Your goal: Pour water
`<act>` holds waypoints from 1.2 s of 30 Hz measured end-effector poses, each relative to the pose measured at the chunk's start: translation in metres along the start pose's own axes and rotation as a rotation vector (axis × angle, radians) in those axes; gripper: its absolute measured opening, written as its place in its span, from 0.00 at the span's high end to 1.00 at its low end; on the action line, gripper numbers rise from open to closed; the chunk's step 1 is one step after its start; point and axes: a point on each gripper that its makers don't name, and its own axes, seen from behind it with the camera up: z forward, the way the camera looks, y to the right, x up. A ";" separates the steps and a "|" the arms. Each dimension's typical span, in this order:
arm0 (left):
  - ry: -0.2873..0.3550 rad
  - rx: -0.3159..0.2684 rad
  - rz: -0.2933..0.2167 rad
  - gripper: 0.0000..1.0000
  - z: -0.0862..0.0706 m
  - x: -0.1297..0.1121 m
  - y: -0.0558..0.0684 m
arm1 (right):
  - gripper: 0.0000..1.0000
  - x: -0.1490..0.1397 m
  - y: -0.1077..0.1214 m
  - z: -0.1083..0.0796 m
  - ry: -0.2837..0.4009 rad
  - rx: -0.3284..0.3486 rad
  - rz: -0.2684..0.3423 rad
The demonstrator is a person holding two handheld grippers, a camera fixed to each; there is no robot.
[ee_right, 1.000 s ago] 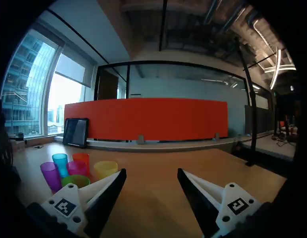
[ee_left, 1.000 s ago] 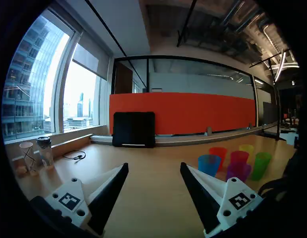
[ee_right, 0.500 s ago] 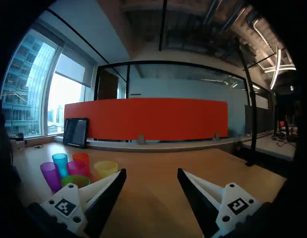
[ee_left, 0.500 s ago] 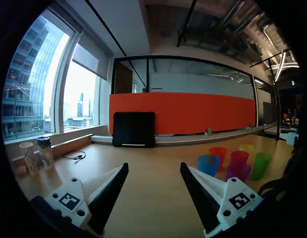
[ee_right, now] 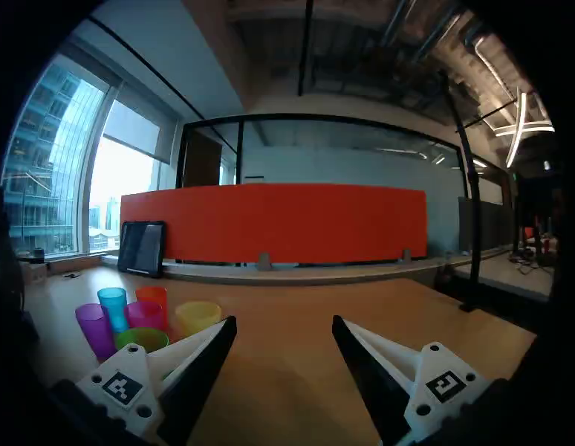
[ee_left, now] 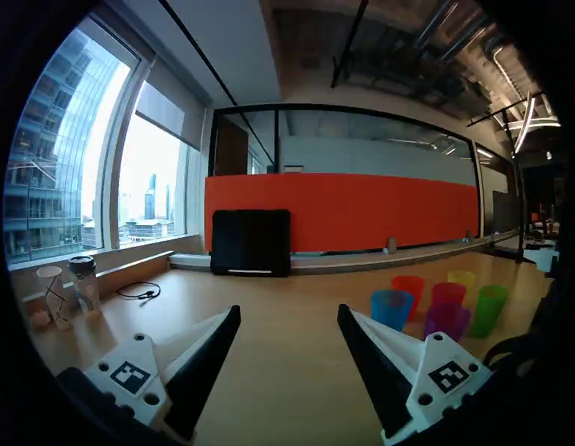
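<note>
Several plastic cups stand grouped on the wooden table (ee_left: pixel 287 357). In the left gripper view they sit at the right: a blue cup (ee_left: pixel 391 308), a red cup (ee_left: pixel 408 288), a pink cup (ee_left: pixel 448 293), a yellow cup (ee_left: pixel 461 279), a green cup (ee_left: pixel 489 309) and a purple cup (ee_left: pixel 446 320). My left gripper (ee_left: pixel 289 318) is open and empty, left of the cups. In the right gripper view the same group stands at the lower left: purple cup (ee_right: pixel 95 328), blue cup (ee_right: pixel 113 306), red cup (ee_right: pixel 152 297), yellow cup (ee_right: pixel 197 316), green cup (ee_right: pixel 141 339). My right gripper (ee_right: pixel 284 328) is open and empty, to their right.
A dark tablet (ee_left: pixel 251 242) leans against the orange partition (ee_left: pixel 347 209) at the table's back. Two paper cups (ee_left: pixel 70 288) and a black cable (ee_left: pixel 140 292) lie by the window sill at left. A black pole (ee_right: pixel 473 245) rises at the table's right side.
</note>
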 end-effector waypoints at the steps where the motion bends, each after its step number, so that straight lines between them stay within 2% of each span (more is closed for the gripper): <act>1: 0.000 0.000 0.000 0.03 0.000 0.000 0.000 | 0.01 0.000 0.000 0.000 0.000 0.001 0.000; 9: -0.003 0.002 0.001 0.03 0.000 0.000 -0.001 | 0.01 -0.002 -0.001 0.001 0.001 0.004 -0.001; 15: -0.040 0.013 0.011 0.03 0.002 -0.002 -0.003 | 0.01 -0.001 0.000 0.004 -0.017 0.011 -0.007; 24: -0.036 -0.008 0.036 0.03 0.006 0.040 0.001 | 0.01 0.031 0.001 0.008 -0.056 0.044 -0.027; 32: -0.048 -0.066 0.025 0.03 0.019 0.085 0.018 | 0.01 0.086 -0.003 0.014 -0.062 0.095 -0.020; 36: -0.032 -0.076 0.031 0.03 0.025 0.114 0.020 | 0.01 0.118 -0.002 0.020 -0.052 0.105 -0.013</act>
